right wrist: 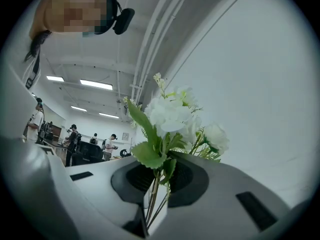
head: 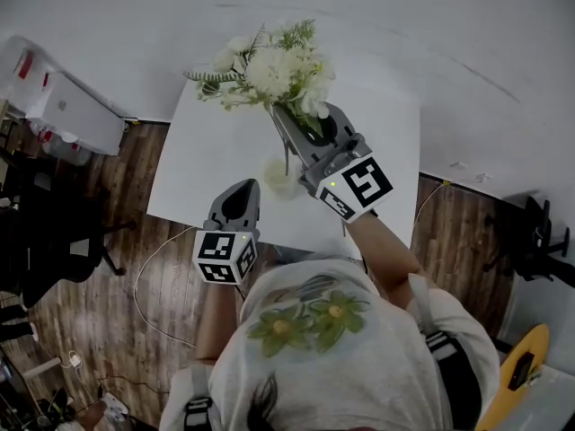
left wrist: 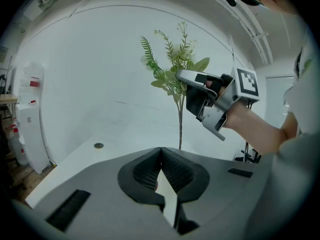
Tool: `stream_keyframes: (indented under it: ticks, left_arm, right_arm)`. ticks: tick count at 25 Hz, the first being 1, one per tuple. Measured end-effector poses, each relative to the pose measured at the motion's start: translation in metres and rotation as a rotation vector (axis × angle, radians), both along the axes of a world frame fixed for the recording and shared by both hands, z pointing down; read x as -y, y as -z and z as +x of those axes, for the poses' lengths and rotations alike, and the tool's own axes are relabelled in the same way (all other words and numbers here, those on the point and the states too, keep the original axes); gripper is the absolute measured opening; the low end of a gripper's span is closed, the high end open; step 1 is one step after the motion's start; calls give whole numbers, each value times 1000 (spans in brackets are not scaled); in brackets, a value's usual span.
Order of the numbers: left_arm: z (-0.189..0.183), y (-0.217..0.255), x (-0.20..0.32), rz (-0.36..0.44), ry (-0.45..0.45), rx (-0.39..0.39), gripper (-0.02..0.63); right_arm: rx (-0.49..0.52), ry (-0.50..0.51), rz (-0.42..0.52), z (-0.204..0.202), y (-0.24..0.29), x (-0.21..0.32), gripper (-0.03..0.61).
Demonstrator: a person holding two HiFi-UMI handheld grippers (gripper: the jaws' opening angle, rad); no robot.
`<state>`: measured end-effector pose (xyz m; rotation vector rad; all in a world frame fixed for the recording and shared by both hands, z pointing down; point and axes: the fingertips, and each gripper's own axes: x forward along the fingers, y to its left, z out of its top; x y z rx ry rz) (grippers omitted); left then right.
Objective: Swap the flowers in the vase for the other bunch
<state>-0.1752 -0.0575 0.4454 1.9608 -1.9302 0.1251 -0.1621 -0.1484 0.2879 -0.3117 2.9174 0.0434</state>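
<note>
Two grippers are in view, one in each of the person's hands, above a white counter (head: 211, 160).

1. Right gripper (right wrist: 158, 178): the jaws are closed almost fully on the thin stems of the flower bunch (head: 277, 68). The stems pass upright between the pads. The gripper is raised above the counter and points slightly upward.
2. Flower bunch: white blooms with green leaves and fern sprigs. It sits over the far part of the counter, with the heads above and beyond the right gripper. One long stem hangs straight down below the grip.
3. Left gripper (left wrist: 161, 152): the jaw tips are together and nothing is between them. It is held low at the near edge of the counter, to the left of the right gripper and apart from it.
4. Vase (head: 279, 177): a pale rounded shape on the counter between the two grippers, beneath the hanging stem. Whether the stem end is clear of the vase mouth cannot be determined.
</note>
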Motion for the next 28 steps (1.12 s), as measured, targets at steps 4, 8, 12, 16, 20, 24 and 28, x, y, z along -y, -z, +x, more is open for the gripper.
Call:
stream_keyframes:
  ticks: [4, 8, 12, 16, 20, 24, 28]
  left_arm:
    - [-1, -3, 0, -3, 3, -2, 18]
    - [-6, -6, -2, -7, 7, -10, 18]
    - [-9, -6, -5, -5, 9, -24, 18]
    - [-9, -10, 2, -13, 9, -25, 18]
    - [-8, -11, 1, -17, 10, -27, 18]
    - [-10, -15, -1, -24, 7, -30, 18]
    - [-12, -16, -4, -26, 4, -37, 18]
  right_arm:
    - [-3, 25, -3, -2, -26, -6, 63]
    - [-20, 53, -1, -6, -52, -15, 63]
    - [-60, 81, 2, -10, -80, -28, 63]
    - [-109, 72, -31, -6, -104, -26, 63]
    - [-161, 64, -61, -2, -120, -29, 63]
    - [-244, 46, -121, -4, -143, -31, 63]
    - [-321, 50, -154, -5, -160, -36, 63]
